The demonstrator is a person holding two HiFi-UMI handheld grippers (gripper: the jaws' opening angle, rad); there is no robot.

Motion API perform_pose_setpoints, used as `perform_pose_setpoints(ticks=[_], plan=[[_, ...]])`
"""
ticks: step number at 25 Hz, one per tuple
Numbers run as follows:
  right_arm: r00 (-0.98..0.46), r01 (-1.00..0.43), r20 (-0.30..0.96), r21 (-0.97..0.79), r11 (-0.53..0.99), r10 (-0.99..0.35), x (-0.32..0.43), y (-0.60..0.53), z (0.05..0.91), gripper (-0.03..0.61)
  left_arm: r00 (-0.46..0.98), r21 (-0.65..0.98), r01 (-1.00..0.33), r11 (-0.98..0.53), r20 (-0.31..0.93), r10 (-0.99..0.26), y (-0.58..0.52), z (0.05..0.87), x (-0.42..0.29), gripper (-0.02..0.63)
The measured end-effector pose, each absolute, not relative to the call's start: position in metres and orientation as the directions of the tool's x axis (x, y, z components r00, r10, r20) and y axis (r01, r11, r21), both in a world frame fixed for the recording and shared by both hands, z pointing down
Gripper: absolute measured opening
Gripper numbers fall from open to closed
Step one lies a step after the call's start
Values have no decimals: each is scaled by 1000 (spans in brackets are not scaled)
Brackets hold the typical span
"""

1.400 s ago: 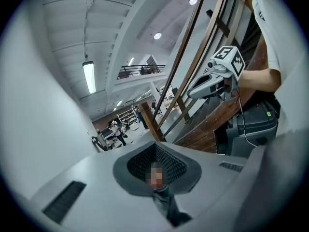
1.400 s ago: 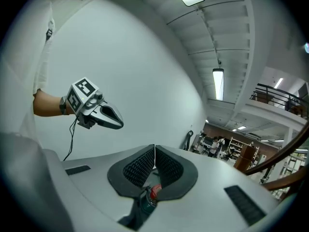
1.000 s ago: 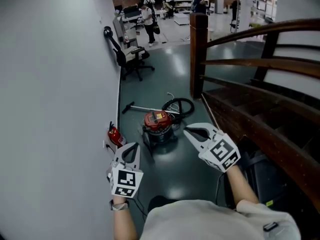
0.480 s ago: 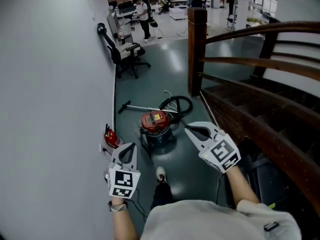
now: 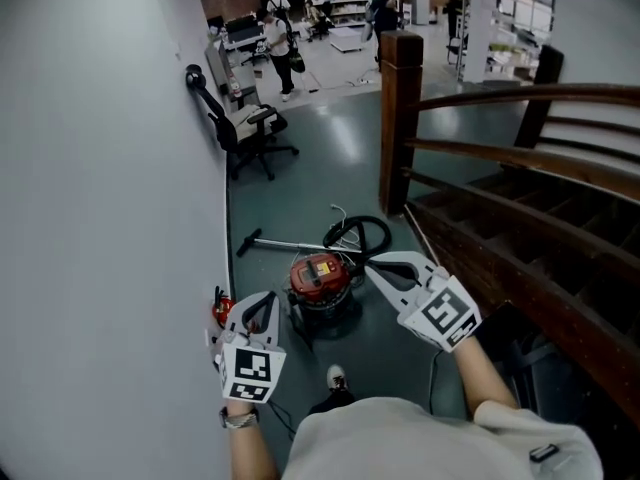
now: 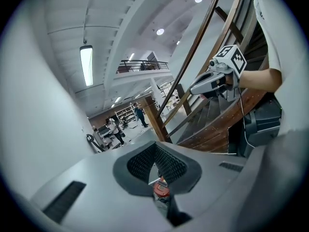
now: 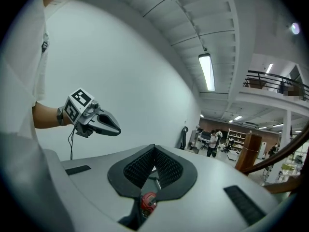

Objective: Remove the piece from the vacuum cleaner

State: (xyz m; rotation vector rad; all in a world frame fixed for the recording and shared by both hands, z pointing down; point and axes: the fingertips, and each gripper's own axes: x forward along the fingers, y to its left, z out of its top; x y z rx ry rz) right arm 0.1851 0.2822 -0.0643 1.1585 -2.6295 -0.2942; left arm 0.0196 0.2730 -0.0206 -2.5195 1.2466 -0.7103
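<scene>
While my left claw (image 5: 262,300) and right claw (image 5: 374,264) were both closed on nothing, the vacuum cleaner (image 5: 318,280) stood just below frame centre, unreached, so I judged this the approach; next called for closing in and opening a claw.

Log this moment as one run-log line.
left gripper: shut, empty | right gripper: shut, empty | vacuum cleaner: on floor ahead, untouched | task: not started

No legible text; the label (image 5: 321,267) on the vacuum cleaner (image 5: 318,293) is too small.
</scene>
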Motion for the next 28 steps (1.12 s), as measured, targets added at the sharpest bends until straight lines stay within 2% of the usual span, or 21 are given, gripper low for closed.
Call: perform_pose_setpoints(ticks=[7,28], plan=[[-658,-706,85,277,652,-748,165,230,-74,29,528,-412,-667,-620,326,-784,218,-19,6,0],[-646,-687,153,310,657,-748,122,113,-34,31,510,-366,-689,-626,369,-777,105,19,-41,0]])
